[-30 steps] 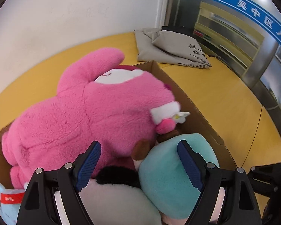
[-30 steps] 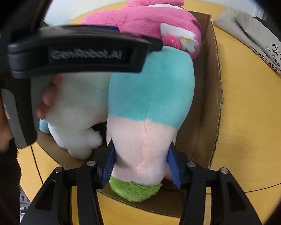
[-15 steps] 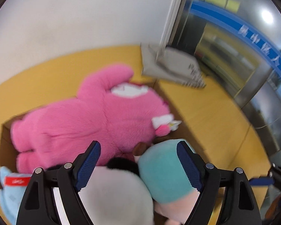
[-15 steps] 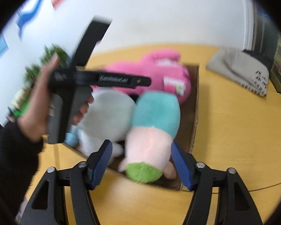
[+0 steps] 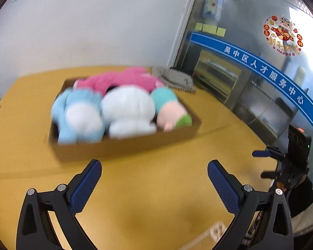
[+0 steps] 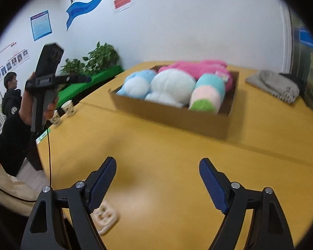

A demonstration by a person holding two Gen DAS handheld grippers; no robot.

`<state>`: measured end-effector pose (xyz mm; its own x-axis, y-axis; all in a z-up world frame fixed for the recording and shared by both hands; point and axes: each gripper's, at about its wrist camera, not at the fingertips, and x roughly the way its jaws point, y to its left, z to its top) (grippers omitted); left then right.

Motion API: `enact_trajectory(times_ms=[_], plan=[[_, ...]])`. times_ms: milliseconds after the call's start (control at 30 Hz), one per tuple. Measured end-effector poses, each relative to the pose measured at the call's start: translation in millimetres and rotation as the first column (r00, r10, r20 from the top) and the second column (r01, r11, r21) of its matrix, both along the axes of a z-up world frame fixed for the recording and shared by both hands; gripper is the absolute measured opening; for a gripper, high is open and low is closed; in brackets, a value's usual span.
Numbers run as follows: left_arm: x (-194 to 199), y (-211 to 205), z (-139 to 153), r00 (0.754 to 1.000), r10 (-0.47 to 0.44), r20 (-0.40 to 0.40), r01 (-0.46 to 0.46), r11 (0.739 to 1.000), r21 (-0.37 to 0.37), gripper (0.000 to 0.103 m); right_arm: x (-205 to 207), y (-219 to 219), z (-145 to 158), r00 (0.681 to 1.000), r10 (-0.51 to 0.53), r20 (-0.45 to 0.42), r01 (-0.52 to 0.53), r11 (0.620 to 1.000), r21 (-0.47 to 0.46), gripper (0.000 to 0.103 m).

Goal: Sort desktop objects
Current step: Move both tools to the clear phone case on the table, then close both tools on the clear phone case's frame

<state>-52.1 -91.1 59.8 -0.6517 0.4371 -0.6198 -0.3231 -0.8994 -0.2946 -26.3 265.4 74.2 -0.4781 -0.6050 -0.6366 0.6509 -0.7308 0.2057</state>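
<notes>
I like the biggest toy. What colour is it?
The biggest toy is pink, best seen in the right wrist view.

A yellow table (image 6: 177,166) carries a cardboard box (image 6: 177,118); right of the box lies a grey cloth bag (image 6: 275,85), left of it two paper cups (image 6: 67,107).

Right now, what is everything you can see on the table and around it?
box: one, brown cardboard, on the table.
soft toys: four, in the box: pink at the back; light blue, white and teal-pink-green in front.
table: one, yellow.
cloth bag: one, grey, at the table's far corner.
paper cups: two, pale, at the table's left edge.
socket: one, cream, on the table near the right tool.
plants: green, by the wall.
left tool: open, nothing between the pads.
right tool: open, nothing between the pads.
</notes>
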Motion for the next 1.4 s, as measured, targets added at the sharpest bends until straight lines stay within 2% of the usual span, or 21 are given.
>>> enact_trajectory(times_ms=[133,233,300,433,500,600,633,733,767,900,933,967,1000,1033,1067,1100,1167,1267,1300,1367,1400], plan=[[69,-12,-53,0.996,-0.006,0.087,0.002,0.999,0.052,0.103,34,-14,-45,0.995,-0.007,0.104,0.014,0.998,-0.067,0.082],[97,-7,-88,0.988,-0.046,0.149,0.034,0.996,0.081,0.103,50,-27,-77,0.988,0.002,0.157,0.004,0.999,-0.035,0.082],[110,2,-106,0.979,-0.097,0.179,0.076,0.99,0.121,0.103,58,-37,-94,0.983,0.005,0.183,-0.003,1.0,-0.008,0.082],[111,21,-129,0.964,-0.11,0.242,0.077,0.987,0.139,0.1,67,-48,-115,0.974,-0.063,0.218,0.051,0.997,0.063,0.079],[110,30,-141,0.955,-0.111,0.273,0.073,0.987,0.145,0.092,71,-53,-121,0.973,-0.09,0.214,0.07,0.992,0.101,0.075],[109,44,-143,0.955,-0.112,0.276,0.075,0.987,0.14,0.084,78,-61,-127,0.975,-0.111,0.195,0.081,0.985,0.155,0.063],[107,48,-143,0.954,-0.114,0.276,0.077,0.987,0.14,0.083,80,-65,-127,0.977,-0.102,0.186,0.071,0.984,0.164,0.056],[102,59,-142,0.954,-0.119,0.275,0.087,0.988,0.125,0.074,88,-70,-127,0.978,-0.057,0.202,0.032,0.992,0.125,0.035],[101,62,-141,0.955,-0.119,0.273,0.091,0.989,0.113,0.072,92,-72,-126,0.98,-0.044,0.194,0.02,0.992,0.122,0.031],[99,68,-138,0.956,-0.139,0.259,0.124,0.989,0.074,0.07,101,-79,-123,0.994,0.025,0.108,-0.043,0.985,0.167,0.033],[100,66,-136,0.958,-0.148,0.245,0.137,0.989,0.06,0.07,103,-77,-121,0.995,0.059,0.084,-0.073,0.983,0.17,0.036],[101,64,-131,0.961,-0.168,0.221,0.162,0.986,0.044,0.072,104,-75,-117,0.994,0.096,0.057,-0.105,0.979,0.172,0.042],[103,63,-124,0.96,-0.205,0.191,0.204,0.979,0.027,0.079,106,-74,-112,0.99,0.139,0.031,-0.142,0.974,0.177,0.048],[104,62,-118,0.955,-0.248,0.162,0.25,0.968,0.01,0.085,107,-71,-108,0.982,0.189,0.007,-0.187,0.964,0.187,0.066],[105,61,-112,0.947,-0.292,0.134,0.295,0.955,-0.009,0.096,108,-69,-103,0.968,0.251,-0.012,-0.244,0.949,0.199,0.082],[105,60,-106,0.936,-0.334,0.112,0.339,0.941,-0.026,0.103,108,-68,-99,0.946,0.324,-0.021,-0.312,0.925,0.216,0.082],[102,58,-98,0.906,-0.414,0.086,0.419,0.907,-0.047,0.103,108,-66,-96,0.896,0.442,-0.031,-0.42,0.87,0.256,0.082],[89,66,-105,0.846,-0.52,0.116,0.53,0.845,-0.077,0.103,98,-74,-102,0.813,0.582,0.01,-0.558,0.774,0.301,0.082],[86,69,-109,0.825,-0.55,0.13,0.562,0.823,-0.088,0.103,94,-78,-104,0.788,0.615,0.027,-0.592,0.745,0.306,0.082],[81,77,-119,0.77,-0.618,0.157,0.634,0.77,-0.076,0.103,86,-87,-110,0.75,0.659,0.057,-0.645,0.709,0.286,0.082],[80,80,-124,0.751,-0.638,0.169,0.656,0.75,-0.083,0.103,82,-91,-114,0.736,0.674,0.072,-0.664,0.696,0.273,0.082]])
